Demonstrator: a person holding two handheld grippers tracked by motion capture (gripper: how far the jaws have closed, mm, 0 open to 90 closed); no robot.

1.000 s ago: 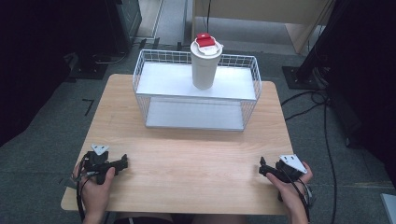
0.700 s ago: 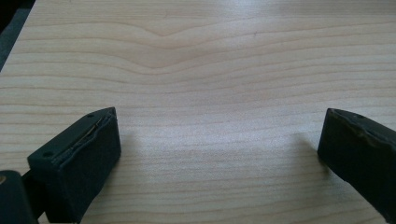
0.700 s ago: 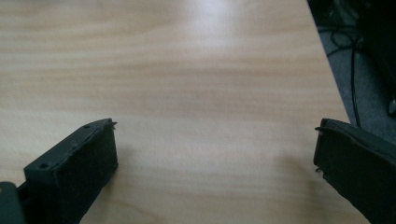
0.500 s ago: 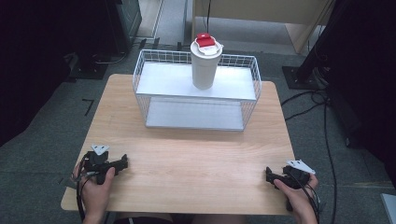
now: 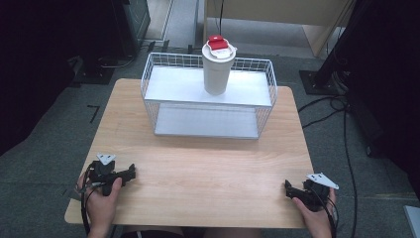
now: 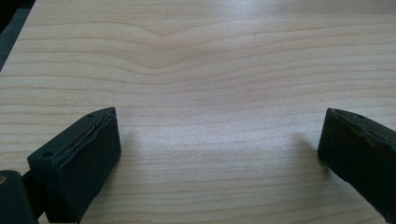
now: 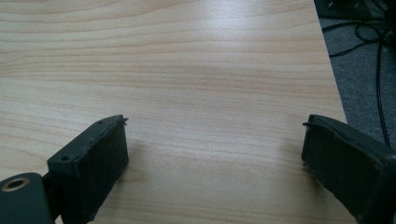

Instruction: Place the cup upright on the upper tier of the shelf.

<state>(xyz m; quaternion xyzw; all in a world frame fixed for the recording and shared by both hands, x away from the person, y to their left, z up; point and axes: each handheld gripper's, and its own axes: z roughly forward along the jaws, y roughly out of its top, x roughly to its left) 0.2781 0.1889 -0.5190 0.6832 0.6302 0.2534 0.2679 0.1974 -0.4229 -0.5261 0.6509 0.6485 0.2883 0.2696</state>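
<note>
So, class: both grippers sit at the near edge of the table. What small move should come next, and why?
Probably lift the right gripper and start it forward toward the white cup on the wire rack. Both its jaws and those of the left gripper are open and empty over bare table, far from the cup.

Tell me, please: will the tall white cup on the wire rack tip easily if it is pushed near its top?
Probably yes. The cup is tall and narrows toward its base, so a high push may tip it. It stands on the wire rack's flat upper shelf, so it might also slide. Its red-topped lid adds some weight high up.
</note>
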